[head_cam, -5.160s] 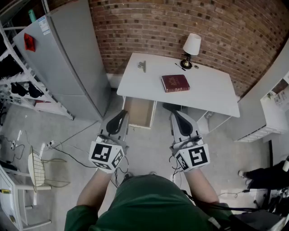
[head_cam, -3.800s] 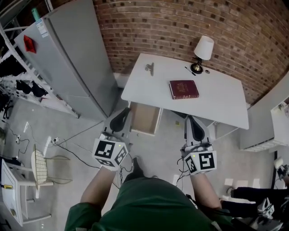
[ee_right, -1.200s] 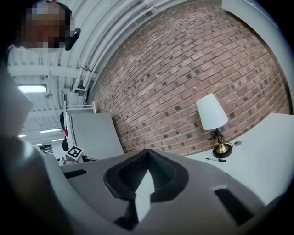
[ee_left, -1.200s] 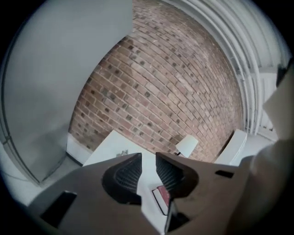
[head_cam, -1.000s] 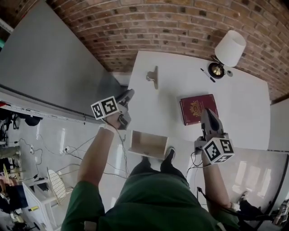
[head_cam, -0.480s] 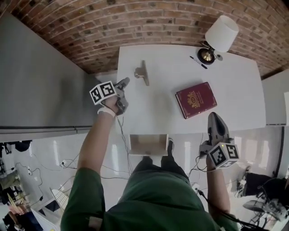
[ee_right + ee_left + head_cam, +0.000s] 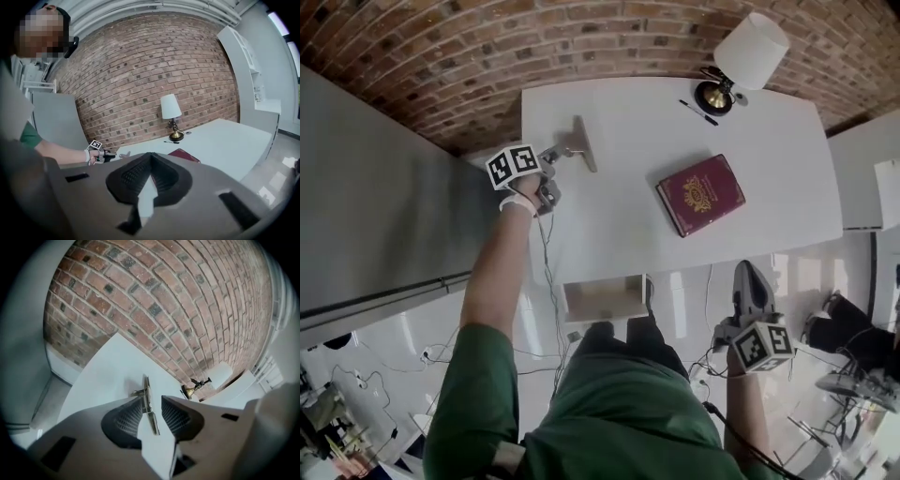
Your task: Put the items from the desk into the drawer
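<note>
Lying flat near the back left corner of the white desk (image 7: 619,230), the metal clip (image 7: 578,142) is the thing nearest a tool. It is a long thin bar with a small handle on one side. The left gripper (image 7: 555,156) reaches in from the desk's left edge. In the left gripper view the clip (image 7: 149,401) runs lengthwise up the gap of the left gripper (image 7: 151,402). The jaws stand apart around it and are not clamped; a clear strip of desk shows on the right side, while the handle sits very close to the left pad (image 7: 126,418).

The dark red book (image 7: 700,194) lies closed mid-desk, well apart from the clip. Behind it, the lamp (image 7: 748,52) stands at the back right, with a black pen (image 7: 698,112) just beside its brass base.

The drawer (image 7: 605,309) hangs open below the desk's front edge, just ahead of the person's feet.

The right gripper (image 7: 753,274) is off the desk, right of the drawer — its jaws meet at the tips with nothing between them (image 7: 150,157).
</note>
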{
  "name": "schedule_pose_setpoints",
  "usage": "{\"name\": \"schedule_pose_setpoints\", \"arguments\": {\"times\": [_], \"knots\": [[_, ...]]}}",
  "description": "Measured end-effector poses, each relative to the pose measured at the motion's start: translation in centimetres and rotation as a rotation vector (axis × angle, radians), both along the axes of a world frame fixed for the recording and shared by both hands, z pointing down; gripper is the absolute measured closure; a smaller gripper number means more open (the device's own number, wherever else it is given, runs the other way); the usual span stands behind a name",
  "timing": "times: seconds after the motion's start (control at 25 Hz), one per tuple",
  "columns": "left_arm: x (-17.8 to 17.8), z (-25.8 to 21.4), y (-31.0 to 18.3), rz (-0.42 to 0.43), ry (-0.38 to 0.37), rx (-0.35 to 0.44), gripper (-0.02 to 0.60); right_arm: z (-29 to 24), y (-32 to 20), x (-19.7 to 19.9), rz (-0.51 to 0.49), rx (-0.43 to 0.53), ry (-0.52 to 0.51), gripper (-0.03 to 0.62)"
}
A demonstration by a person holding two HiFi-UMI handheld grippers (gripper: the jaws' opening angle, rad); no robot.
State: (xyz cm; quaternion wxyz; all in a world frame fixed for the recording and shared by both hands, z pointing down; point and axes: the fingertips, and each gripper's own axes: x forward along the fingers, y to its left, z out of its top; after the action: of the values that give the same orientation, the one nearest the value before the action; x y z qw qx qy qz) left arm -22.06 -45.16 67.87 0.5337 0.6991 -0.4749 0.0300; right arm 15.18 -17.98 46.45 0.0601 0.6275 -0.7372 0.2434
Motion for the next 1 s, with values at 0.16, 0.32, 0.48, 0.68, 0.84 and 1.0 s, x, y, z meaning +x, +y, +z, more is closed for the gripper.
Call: {"name": "schedule_pose_setpoints", "arguments": {"times": [0.16,0.32,0.48,0.68,0.84,1.0], "knots": [[0.9,1.3,-1.5,0.03,-0.019,-0.019,0.451,0.5,1.5,0.4,0.052,-0.025,-0.029,0.591],[1.8,2.6,-2.3,0.037,-0.028,-0.04,0.449,1.0,3.1,1.0,0.066,-0.035,-0.011,0.591],[2.5,3.2,-3.0,0.059,-0.074,-0.043,0.453,1.2,4.4,1.1,0.074,-0.058,-0.005,0.591],[3.7,3.4,-2.5,0.127,-0.131,-0.066,0.529,2.8,6.8,0.4,0.054,-0.11,0.001,0.591],[3.7,2.8,-2.3,0.123,-0.107,-0.052,0.552,3.0,7.3,-0.1,0.046,-0.117,-0.009,0.591],[3.5,1.7,-1.7,0.151,-0.109,-0.021,0.569,2.8,7.1,-0.7,0.034,-0.112,-0.011,0.591]]}}
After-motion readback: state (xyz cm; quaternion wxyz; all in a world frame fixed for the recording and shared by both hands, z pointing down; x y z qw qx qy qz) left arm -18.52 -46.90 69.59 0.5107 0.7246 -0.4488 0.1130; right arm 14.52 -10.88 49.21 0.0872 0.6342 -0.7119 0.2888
